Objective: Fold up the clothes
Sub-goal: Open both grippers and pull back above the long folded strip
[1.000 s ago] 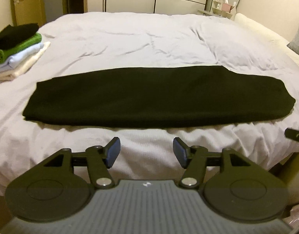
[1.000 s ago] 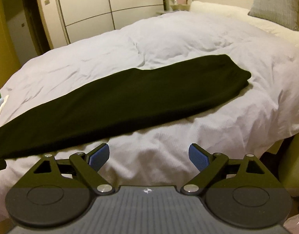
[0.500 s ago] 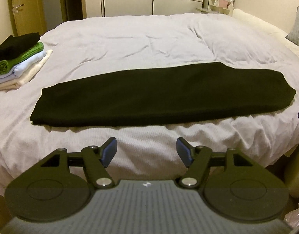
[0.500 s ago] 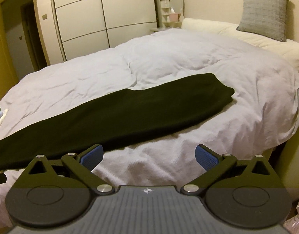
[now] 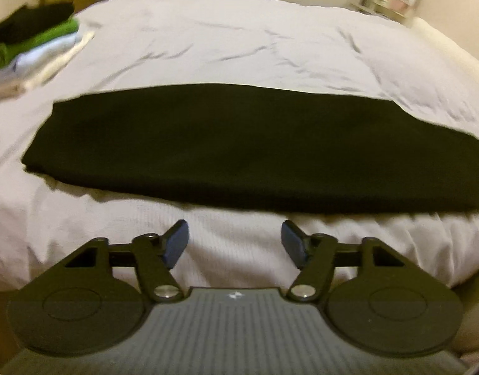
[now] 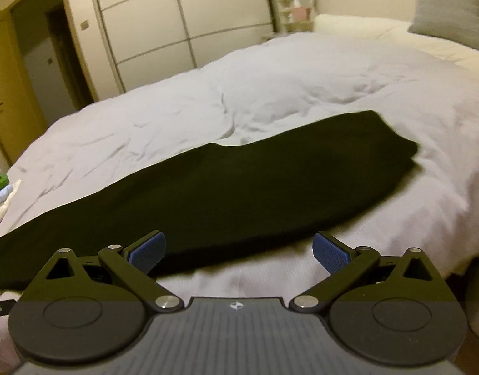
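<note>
We hold our left gripper [image 5: 234,240] and right gripper [image 6: 238,251] spread, empty, near the folded black garment [image 5: 239,150]; the left's jaws have just been closing a little, the right's opening.

The left gripper [image 5: 234,243] points downward with its jaws part open and just closing a little on nothing, while the right gripper [image 6: 238,251] has just opened to its widest, holding nothing.

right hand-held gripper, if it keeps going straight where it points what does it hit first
Most likely the near edge of the long black folded garment on the white duvet; the open right hand-held gripper holds nothing, though depth is unclear.
</note>
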Tool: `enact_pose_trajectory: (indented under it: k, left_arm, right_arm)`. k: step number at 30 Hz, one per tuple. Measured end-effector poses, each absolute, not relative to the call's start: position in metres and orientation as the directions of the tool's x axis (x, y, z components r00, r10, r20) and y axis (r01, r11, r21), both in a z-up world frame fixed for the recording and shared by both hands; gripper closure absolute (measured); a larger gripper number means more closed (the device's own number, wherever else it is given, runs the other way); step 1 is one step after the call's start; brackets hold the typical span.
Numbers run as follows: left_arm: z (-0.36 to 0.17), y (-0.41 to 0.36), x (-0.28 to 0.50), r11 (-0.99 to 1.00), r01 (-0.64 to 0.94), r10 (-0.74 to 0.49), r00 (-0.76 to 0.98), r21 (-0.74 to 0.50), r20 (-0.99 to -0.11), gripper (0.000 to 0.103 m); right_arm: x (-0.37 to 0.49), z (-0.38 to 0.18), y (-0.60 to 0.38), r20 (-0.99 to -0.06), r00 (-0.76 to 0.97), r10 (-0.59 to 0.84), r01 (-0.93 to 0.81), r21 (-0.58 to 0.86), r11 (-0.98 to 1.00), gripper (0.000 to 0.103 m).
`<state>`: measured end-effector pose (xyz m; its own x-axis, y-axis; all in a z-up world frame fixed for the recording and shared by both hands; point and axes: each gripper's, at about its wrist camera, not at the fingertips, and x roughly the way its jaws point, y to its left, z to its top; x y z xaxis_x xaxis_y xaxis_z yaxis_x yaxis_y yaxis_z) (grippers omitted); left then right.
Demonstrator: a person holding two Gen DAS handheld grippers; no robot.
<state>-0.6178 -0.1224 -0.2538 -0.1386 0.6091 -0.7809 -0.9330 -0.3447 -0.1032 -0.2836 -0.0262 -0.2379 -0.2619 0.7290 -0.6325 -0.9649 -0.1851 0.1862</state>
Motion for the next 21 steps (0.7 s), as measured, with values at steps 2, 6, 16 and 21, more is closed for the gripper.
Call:
enact_pose_trajectory:
  k: [2, 6, 16, 21]
  left_arm:
    - [-0.257, -0.112, -0.625, -0.386, -0.917, 0.593, -0.162, -0.102, -0.789, 0.049]
    - [-0.255, -0.107, -0.634, -0.430, -0.890, 0.579, -0.145, -0.149, -0.803, 0.049]
    - [-0.275, -0.170, -0.701, -0.502, -0.828, 0.640, -0.162, -0.250, -0.751, 0.052]
    - [-0.280, -0.185, -0.760, -0.579, -0.735, 0.677, -0.192, -0.353, -0.710, 0.052]
  right_arm:
    - [-0.291, -0.241, 0.004, -0.650, -0.292, 0.701, -0.955, 0.164, -0.246, 0.000]
    - [-0.304, -0.242, 0.038, -0.695, -0.304, 0.651, -0.944, 0.128, -0.304, 0.000]
    - [-0.329, -0.260, -0.001, -0.695, -0.314, 0.647, -0.941, 0.139, -0.308, 0.000]
    - [-0.333, -0.266, -0.003, -0.702, -0.287, 0.652, -0.953, 0.140, -0.268, 0.000]
